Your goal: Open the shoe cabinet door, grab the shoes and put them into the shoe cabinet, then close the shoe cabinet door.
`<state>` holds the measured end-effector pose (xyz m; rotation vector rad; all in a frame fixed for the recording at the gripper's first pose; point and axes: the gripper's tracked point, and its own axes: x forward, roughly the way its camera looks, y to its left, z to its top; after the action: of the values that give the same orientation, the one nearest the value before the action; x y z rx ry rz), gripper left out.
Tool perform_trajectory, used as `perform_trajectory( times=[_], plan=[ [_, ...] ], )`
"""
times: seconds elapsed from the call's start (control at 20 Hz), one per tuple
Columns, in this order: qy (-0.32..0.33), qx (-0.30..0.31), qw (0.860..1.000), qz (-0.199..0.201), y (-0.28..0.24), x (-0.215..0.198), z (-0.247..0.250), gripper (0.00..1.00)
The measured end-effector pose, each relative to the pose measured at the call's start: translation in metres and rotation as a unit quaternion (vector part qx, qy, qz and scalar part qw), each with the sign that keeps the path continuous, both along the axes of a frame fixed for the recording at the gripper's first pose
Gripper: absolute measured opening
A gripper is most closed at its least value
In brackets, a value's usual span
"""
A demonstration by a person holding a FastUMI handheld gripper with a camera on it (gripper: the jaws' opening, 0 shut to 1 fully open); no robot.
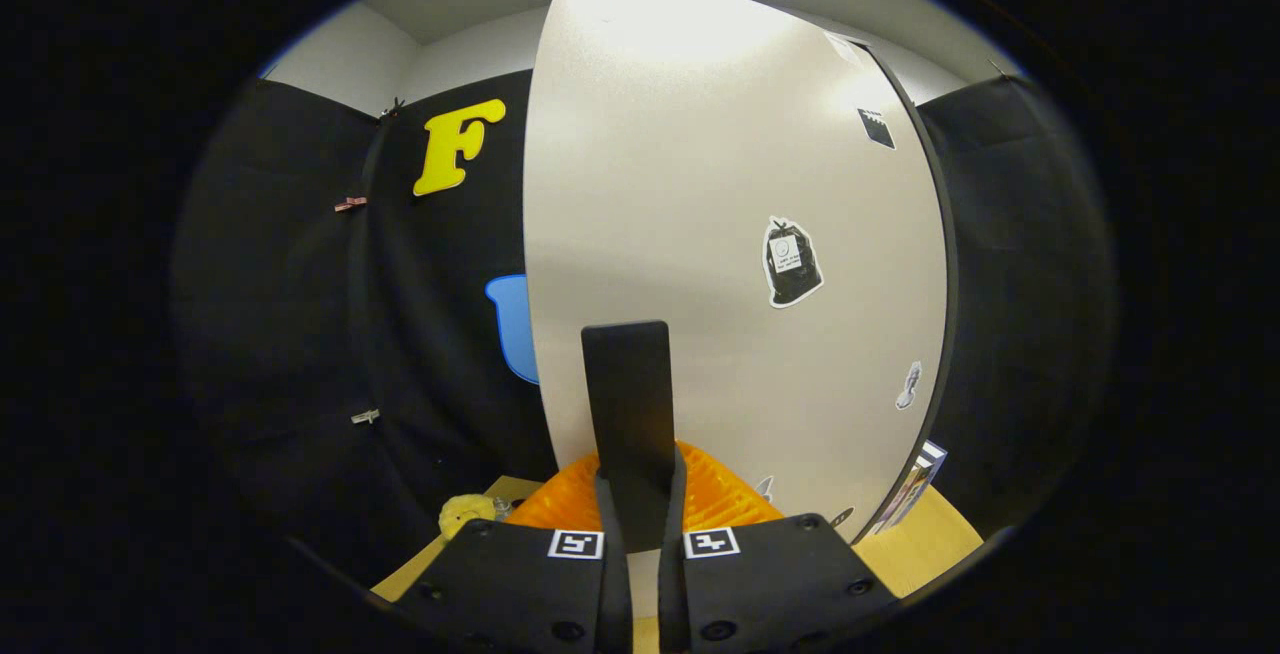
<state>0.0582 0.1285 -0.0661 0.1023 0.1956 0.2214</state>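
Closing the shoe cabinet door (720, 184)

The gripper (635, 524) has its fingers drawn together, empty, tips against the white door; orange shoe (720, 494) below. Apparently the final step.

Wooden table (930, 534) carries the white shoe cabinet (720, 234) and a yellow toy (466, 511)

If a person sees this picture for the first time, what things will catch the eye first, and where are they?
First comes the big white cabinet door, standing just beyond the gripper, whose two black fingers look pressed together in front of it. On the door, the black bag-shaped sticker stands out to the right of the fingers. At the foot of the door, an orange ribbed object glows on both sides of the fingers, with a small yellow plush toy to its left.
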Motion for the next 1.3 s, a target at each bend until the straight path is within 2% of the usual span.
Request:
perform_trajectory(
  times=[0.45, 0.65, 1.05, 1.3],
  plan=[
    [0.003, 0.005, 1.000, 0.008, -0.051, -0.049, 0.008, 0.14],
    [0.002, 0.009, 1.000, -0.004, -0.080, -0.070, 0.011, 0.14],
    [0.006, 0.002, 1.000, 0.002, -0.122, -0.089, 0.014, 0.14],
    [0.006, 0.011, 0.999, -0.029, -0.150, -0.095, 0.014, 0.13]
  ],
)
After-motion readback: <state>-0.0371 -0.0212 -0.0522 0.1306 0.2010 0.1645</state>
